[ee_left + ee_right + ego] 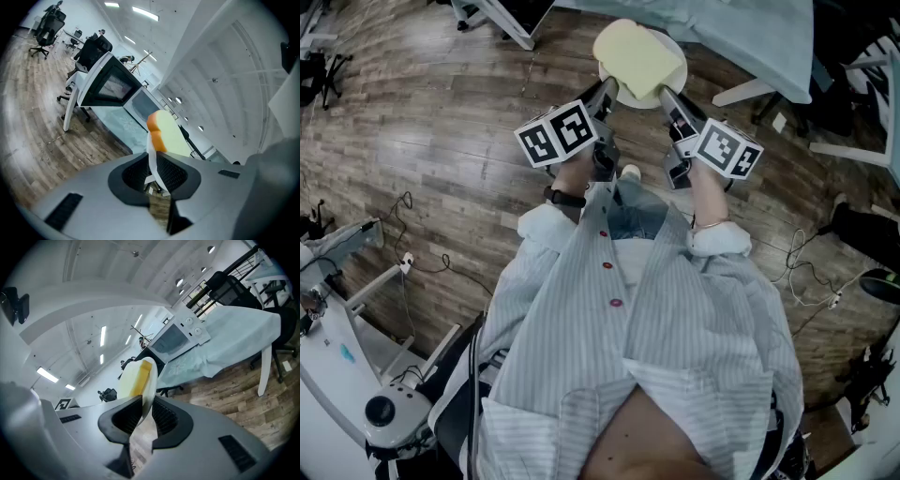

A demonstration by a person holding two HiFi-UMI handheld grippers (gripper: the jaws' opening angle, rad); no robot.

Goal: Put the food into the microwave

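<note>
Head view looked down on a person in a striped shirt standing on a wooden floor. The left tongs and the right tongs were held out side by side. Between them hung a white plate, each pair of tongs closed on the near rim at its own side. A pale yellow slice of bread lay on the plate, just beyond both tips. A cloth-covered surface stood further out, ahead and to the right of the right tongs.

Left gripper view showed the jaws only narrowly apart, with the thin plate rim pinched between their ribbed pads. The slice of bread, with its orange crust, sat just past the tips. The microwave stood on the surface well ahead and to the left of the tongs, apart from the plate. Office chairs stood far off to the left.

Right gripper view showed the same grip: the jaws were clamped on the plate's edge, with the bread just beyond the left pad. The microwave stood on the cloth well ahead of the tongs and a little to their right.
</note>
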